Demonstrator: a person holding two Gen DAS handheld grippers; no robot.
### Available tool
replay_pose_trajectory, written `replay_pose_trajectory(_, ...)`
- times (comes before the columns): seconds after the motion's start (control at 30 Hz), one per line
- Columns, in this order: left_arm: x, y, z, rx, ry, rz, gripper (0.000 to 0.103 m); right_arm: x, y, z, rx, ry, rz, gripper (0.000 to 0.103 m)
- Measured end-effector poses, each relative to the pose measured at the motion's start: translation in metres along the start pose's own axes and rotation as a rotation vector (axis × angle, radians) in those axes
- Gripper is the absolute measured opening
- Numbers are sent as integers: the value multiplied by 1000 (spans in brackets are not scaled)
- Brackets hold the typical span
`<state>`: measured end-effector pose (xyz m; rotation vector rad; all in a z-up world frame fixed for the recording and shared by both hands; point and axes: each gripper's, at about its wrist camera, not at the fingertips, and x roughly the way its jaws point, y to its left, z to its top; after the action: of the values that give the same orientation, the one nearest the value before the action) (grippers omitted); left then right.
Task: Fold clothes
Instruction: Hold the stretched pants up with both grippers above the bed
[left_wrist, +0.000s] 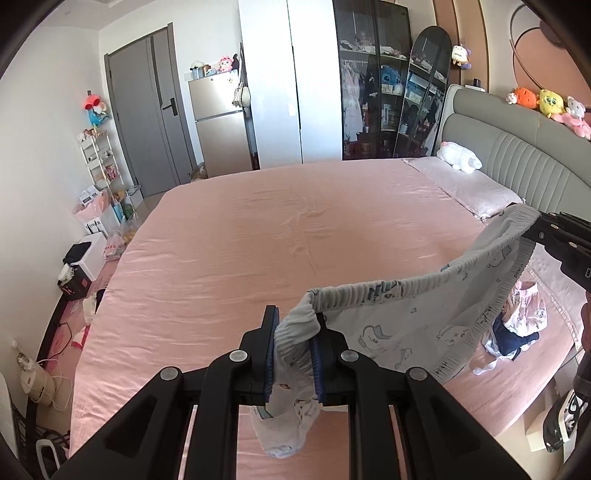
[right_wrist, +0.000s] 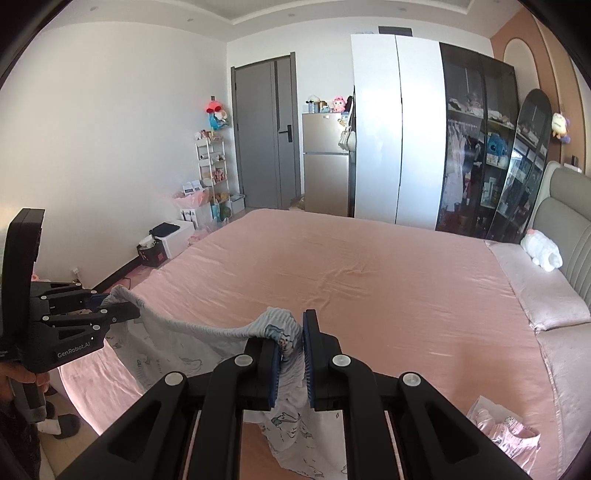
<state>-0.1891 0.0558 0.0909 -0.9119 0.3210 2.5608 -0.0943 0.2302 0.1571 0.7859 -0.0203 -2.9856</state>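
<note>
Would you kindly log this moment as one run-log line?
left hand-held gripper: shut on waistband | right hand-held gripper: shut on waistband | printed pants: stretched between them above pink bed

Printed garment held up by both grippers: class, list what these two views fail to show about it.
- Left wrist view: the printed garment's lower hem is hidden behind the left gripper.
- Right wrist view: the right gripper and the bottom edge hide its hanging part.
- Both views: the print motifs are too small to identify.
</note>
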Motion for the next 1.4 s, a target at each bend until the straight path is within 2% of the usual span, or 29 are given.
replay_pose_trajectory(0.23, -17, 0, 2, 15, -29, 20, 14, -22, 11, 9, -36, -33, 6, 8)
replay_pose_trajectory(0.4, -6, 1, 0, 18, -8, 29, 14, -15, 10, 3, -40, -14, 9, 8)
replay_pose_trajectory(0.7, 44, 6, 14, 43, 52, 34, 14, 39, -13, 3, 18, 65, 21, 8)
replay_pose_trajectory(1.0, 105, 19, 53, 81, 82, 34, 14, 104, -30, 34, 24, 80, -4, 8)
replay_pose_trajectory(1.4, 163, 41, 104, 101, -1, 76, 14, 176, -44, 76, -8, 53, -61, 8)
